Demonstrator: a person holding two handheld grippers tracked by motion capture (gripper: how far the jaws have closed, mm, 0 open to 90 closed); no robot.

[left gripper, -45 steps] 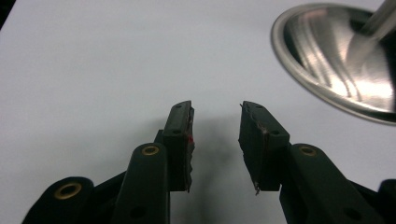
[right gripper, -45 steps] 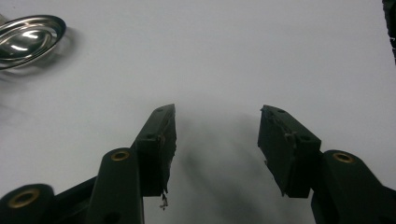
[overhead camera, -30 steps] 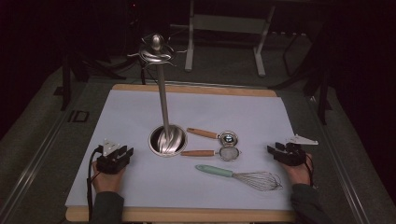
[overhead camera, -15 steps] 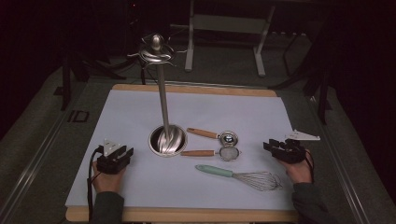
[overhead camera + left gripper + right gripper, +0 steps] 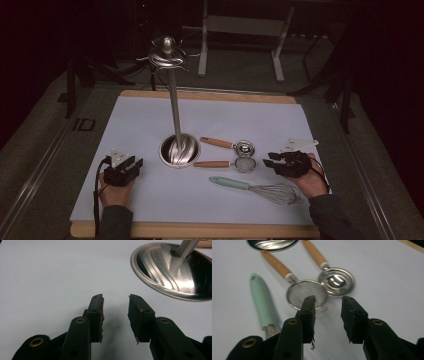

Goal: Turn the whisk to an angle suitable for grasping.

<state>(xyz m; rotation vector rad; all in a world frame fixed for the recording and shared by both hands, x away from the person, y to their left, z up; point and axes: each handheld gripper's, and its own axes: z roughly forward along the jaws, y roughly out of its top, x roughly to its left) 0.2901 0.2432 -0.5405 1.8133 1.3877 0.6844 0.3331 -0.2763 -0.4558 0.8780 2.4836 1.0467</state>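
A steel utensil stand (image 5: 179, 150) rises from its round base (image 5: 172, 272) at the middle of the white mat. To its right lie a wooden-handled strainer (image 5: 246, 163) (image 5: 305, 293) and a wooden-handled ladle (image 5: 245, 148) (image 5: 336, 282). Nearer the front lies a whisk (image 5: 255, 187) with a mint handle (image 5: 262, 302). My left gripper (image 5: 134, 163) (image 5: 115, 298) rests left of the base, open, its jaws having just widened with nothing between them. My right gripper (image 5: 269, 159) (image 5: 327, 301) hovers just right of the strainer, open and empty, its jaws having just narrowed.
The white mat (image 5: 125, 120) covers a wooden board (image 5: 200, 230) with dark floor around it. A metal frame (image 5: 240, 25) stands behind the table. The stand's hooked crown (image 5: 168, 52) reaches high over the mat's back half.
My right gripper has moved left toward the strainer and ladle and lifted a little. My left gripper has stayed in place.
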